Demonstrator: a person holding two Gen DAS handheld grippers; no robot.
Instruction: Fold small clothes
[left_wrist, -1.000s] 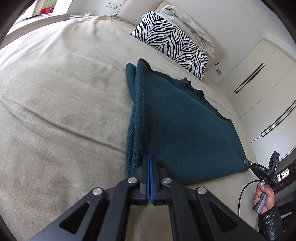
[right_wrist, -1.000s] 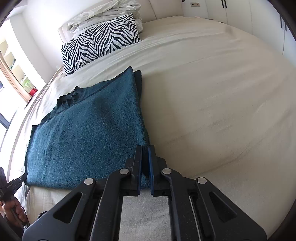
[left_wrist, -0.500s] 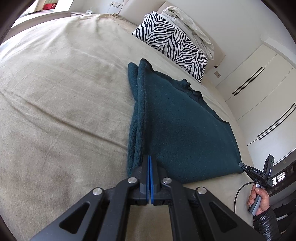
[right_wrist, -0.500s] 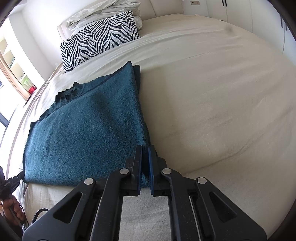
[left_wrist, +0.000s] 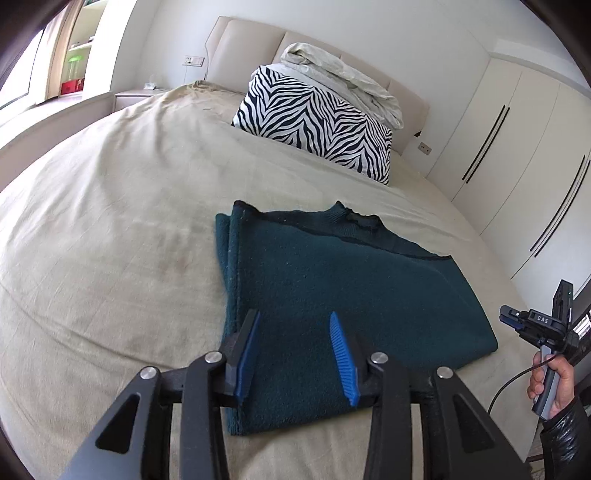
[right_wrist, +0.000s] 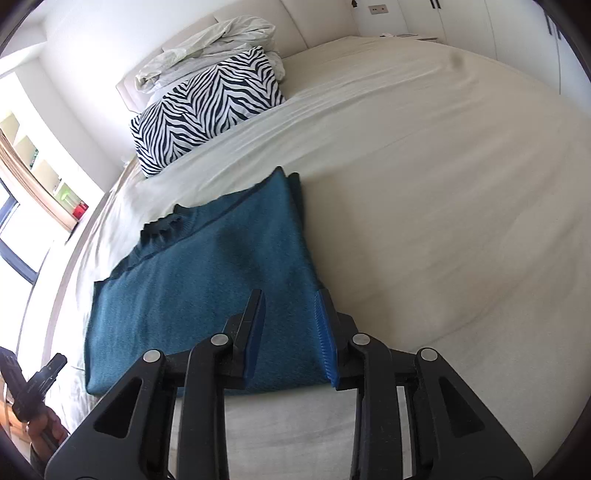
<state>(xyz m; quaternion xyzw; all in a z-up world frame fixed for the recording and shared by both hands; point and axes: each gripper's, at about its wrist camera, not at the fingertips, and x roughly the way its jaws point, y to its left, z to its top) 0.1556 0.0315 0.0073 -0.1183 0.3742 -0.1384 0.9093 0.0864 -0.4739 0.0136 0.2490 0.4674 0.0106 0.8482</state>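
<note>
A dark teal knit sweater (left_wrist: 332, 280) lies folded flat on the beige bed (left_wrist: 110, 221), its collar towards the pillows. My left gripper (left_wrist: 293, 317) hovers over the sweater's near left corner. Its jaws are opening and the blue pads (left_wrist: 245, 354) press on nothing. In the right wrist view the sweater (right_wrist: 203, 277) shows its near right corner under my right gripper (right_wrist: 291, 295), whose jaws are also opening, clear of the cloth. Each view catches the other gripper at its edge: the right one (left_wrist: 532, 325) and the left one (right_wrist: 40, 376).
A zebra-striped pillow (left_wrist: 314, 122) with crumpled white bedding (left_wrist: 340, 74) on top stands at the headboard. White wardrobe doors (left_wrist: 517, 147) line the far side. A person's hand (left_wrist: 554, 380) in a dark sleeve holds the right gripper's handle. The bed sheet (right_wrist: 443, 184) spreads wide beside the sweater.
Both grippers were shut on the sweater's near corners. Both now stand open and have risen and drawn back, leaving the sweater flat on the bed.
</note>
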